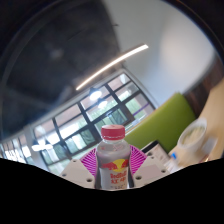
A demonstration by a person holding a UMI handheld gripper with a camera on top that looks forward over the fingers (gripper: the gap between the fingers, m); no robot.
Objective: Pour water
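A clear plastic bottle [113, 160] with a pink cap [113, 131] and a pink label was held upright between the gripper [113, 168] fingers, whose magenta pads [89, 162] were pressed against its sides. The bottle was raised, so that the ceiling, a strip light [112, 66] and a row of windows [85, 125] were seen above and behind it. A green panel [165, 122] was seen to one side of the bottle, and beyond that a pale rounded object [193, 138], possibly a cup, though this could not be confirmed. The cap appeared to be still on. The bottle was judged grasped and lifted; tilting and pouring remained undone.
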